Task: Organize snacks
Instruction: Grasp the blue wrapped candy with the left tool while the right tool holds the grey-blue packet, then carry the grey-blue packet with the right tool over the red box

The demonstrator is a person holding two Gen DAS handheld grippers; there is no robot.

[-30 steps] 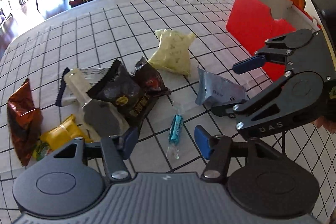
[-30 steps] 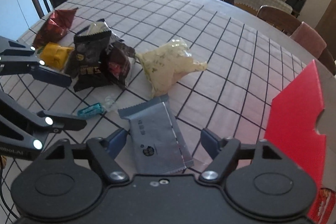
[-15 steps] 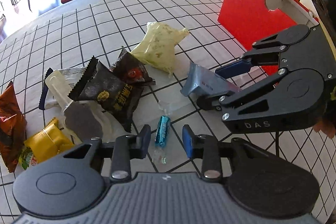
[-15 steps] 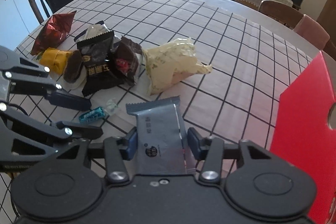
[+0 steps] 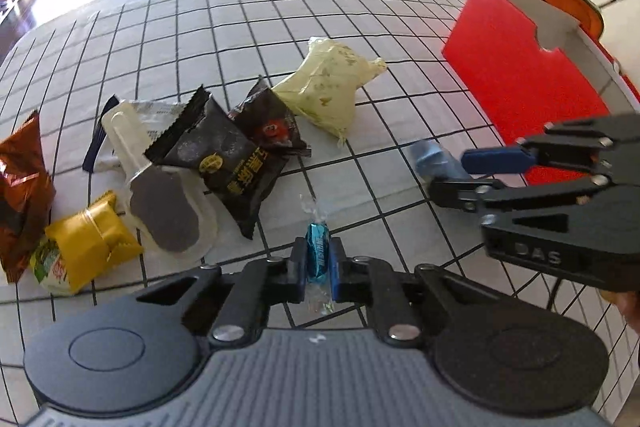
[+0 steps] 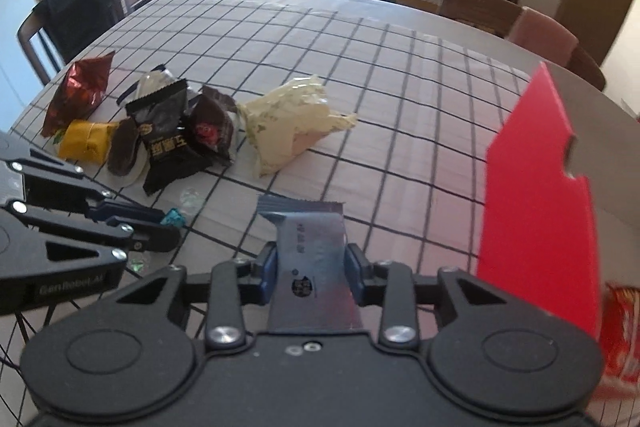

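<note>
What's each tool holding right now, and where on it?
Left tool: teal candy, pinched across its wrapped middle. Right tool: silver packet, clamped by its two side edges near the lower half.

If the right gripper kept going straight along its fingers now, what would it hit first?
Probably the checked tablecloth just beyond the silver packet that the right gripper grips. The pale yellow bag lies further on, slightly left; depth is unclear.

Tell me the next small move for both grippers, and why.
Probably lift both and carry them toward the red box: the left gripper is shut on the teal candy, the right gripper on the silver packet.
</note>
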